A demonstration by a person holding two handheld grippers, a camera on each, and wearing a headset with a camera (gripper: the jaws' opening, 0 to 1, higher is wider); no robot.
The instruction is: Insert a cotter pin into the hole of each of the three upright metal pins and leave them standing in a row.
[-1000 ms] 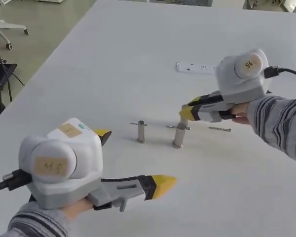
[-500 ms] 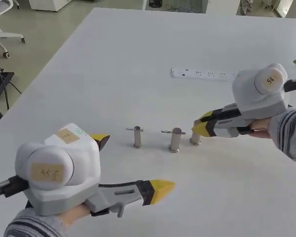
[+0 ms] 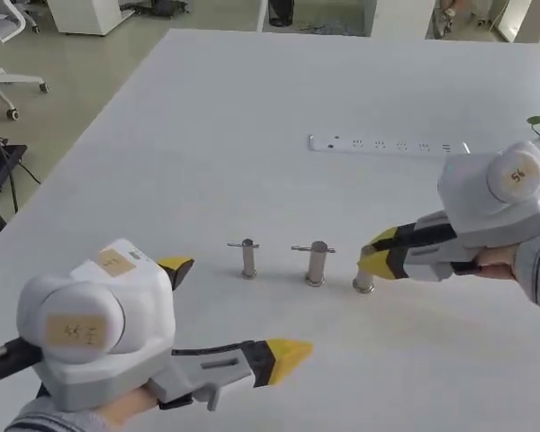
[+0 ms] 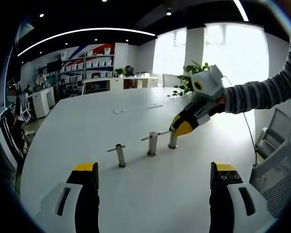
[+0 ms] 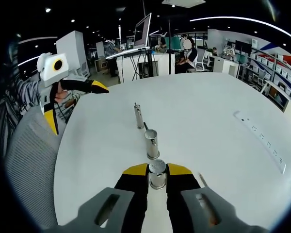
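The left pin [image 3: 248, 258] and the middle pin [image 3: 316, 264] already carry cotter pins. The right gripper [image 3: 371, 256] clamps the right pin [image 3: 364, 283], which looks bare, and a loose cotter pin [image 5: 202, 180] lies beside it. The left gripper [image 3: 241, 306] hangs near, jaws wide apart.

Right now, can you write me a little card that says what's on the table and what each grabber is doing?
table: white
left pin: upright, cotter pin through it
middle pin: upright, cotter pin through it
right pin: upright, no cotter pin seen in it
right gripper: shut on right pin
left gripper: open, holding nothing
loose cotter pin: lying on table beside right gripper
power strip: far side of table
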